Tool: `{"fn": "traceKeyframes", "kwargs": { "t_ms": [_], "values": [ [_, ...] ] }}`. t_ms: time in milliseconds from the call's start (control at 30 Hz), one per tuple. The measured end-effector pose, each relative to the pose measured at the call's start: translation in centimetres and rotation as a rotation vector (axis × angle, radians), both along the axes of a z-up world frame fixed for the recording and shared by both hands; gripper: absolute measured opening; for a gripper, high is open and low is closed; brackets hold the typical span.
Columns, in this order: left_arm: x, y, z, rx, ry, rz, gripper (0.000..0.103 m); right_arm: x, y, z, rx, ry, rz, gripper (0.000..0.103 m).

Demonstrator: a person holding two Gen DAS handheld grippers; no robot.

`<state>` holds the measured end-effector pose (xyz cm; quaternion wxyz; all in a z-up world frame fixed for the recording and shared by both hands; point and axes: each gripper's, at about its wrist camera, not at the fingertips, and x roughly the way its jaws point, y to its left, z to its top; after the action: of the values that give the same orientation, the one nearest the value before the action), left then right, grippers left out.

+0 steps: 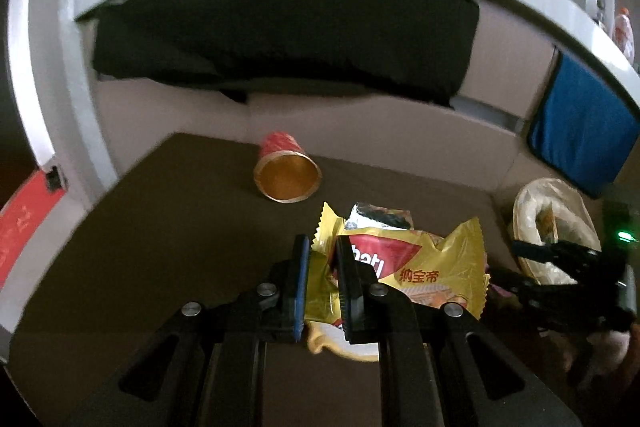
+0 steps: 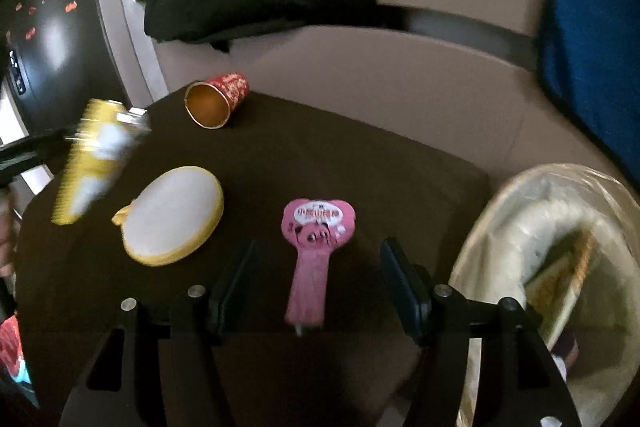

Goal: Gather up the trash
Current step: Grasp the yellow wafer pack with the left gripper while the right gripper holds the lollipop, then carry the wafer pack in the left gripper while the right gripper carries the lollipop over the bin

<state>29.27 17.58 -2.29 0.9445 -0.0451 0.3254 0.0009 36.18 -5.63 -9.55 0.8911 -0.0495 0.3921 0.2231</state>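
Between the left gripper's [image 1: 322, 281] jaws sits a yellow snack wrapper [image 1: 420, 267], pinched by its left edge; most of the bag fans out to the right of the jaws and ahead of them, lifted clear of the dark desk [image 1: 160, 227]. Foil scrap [image 1: 376, 217] pokes up just beyond the wrapper's top, can't tell if it's part of the same bag. Ahead of those jaws, well apart, a red paper cup [image 1: 286, 169] lies on its side, gold mouth facing the camera. Right of the jaws, off the desk edge, a bin with a clear liner [image 1: 532, 211], the right gripper [image 1: 560, 259] just in front of it. Right wrist view: right gripper [image 2: 316, 287] jaws spread wide, nothing pressed. A pink lollipop wrapper [image 2: 316, 243] lies flat on the desk between them, stick end toward the camera, head just beyond the tips, not touching either pad as far as visible. Left of the jaws, a round yellow-rimmed lid [image 2: 172, 215], white face up. Further left, the held yellow wrapper, blurred. Cup far ahead-left. Lined bin just right of the right jaw, some trash inside.
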Motion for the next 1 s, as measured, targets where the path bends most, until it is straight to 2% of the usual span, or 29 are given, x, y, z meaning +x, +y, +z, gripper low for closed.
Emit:
{"fn": "traceKeyframes", "kwargs": {
  "t_ms": [200, 333, 400, 433, 467, 700, 1000],
  "values": [
    [-2.6, 0.8, 0.9, -0.015, -0.034, -0.008, 0.014, 2.5, 2.0, -1.9, -0.107, 0.026, -0.030, 0.061],
    [-3.1, 0.5, 0.8, -0.018, -0.039, -0.009, 0.014, 3.5, 2.3, -2.5, -0.112, 0.055, -0.052, 0.061],
    [-3.3, 0.3, 0.6, -0.019, -0.037, -0.008, 0.014, 3.8, 2.1, -2.5, -0.079, 0.083, -0.049, 0.060],
    [-3.4, 0.3, 0.6, -0.019, -0.037, -0.008, 0.014, 3.8, 2.0, -2.4, -0.063, 0.088, -0.050, 0.058],
    [-3.7, 0.3, 0.6, -0.018, -0.040, -0.008, 0.014, 3.5, 1.9, -2.1, -0.044, 0.088, -0.045, 0.049],
    [-4.8, -0.7, 2.1, 0.010, -0.094, -0.002, 0.014, -0.2, 1.1, 3.5, -0.028, -0.046, -0.031, 0.047],
    [-6.2, -4.7, 8.2, 0.068, -0.280, -0.020, 0.014, -5.0, -1.1, 13.1, 0.013, -0.271, -0.030, 0.047]
  ]
}}
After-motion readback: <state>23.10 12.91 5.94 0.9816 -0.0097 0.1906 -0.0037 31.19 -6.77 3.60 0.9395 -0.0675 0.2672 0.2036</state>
